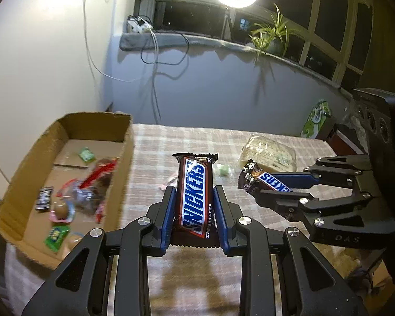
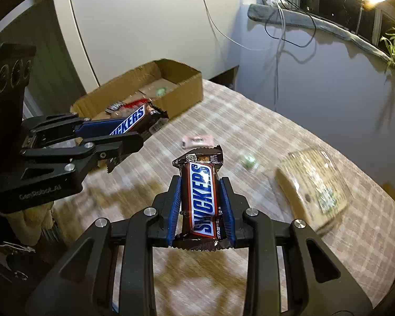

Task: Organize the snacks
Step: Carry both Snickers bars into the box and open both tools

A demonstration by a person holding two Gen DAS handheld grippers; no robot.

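My left gripper (image 1: 193,193) is shut on a Snickers bar (image 1: 194,197) and holds it above the checked tablecloth, right of the cardboard box (image 1: 126,142). My right gripper (image 2: 200,184) is shut on a second Snickers bar (image 2: 203,200), also above the table. Each gripper shows in the other's view: the right one (image 1: 266,184) with its bar (image 1: 272,183), the left one (image 2: 137,129) with its bar (image 2: 130,122) near the box (image 2: 181,97). The box holds several wrapped snacks (image 1: 92,184).
On the cloth lie a pink wrapped sweet (image 2: 197,141), a small green candy (image 2: 248,161) and a clear-wrapped flat pack (image 2: 313,187). A green carton (image 1: 317,118) stands at the far right table edge. A wall, cables and a windowsill with a plant lie behind.
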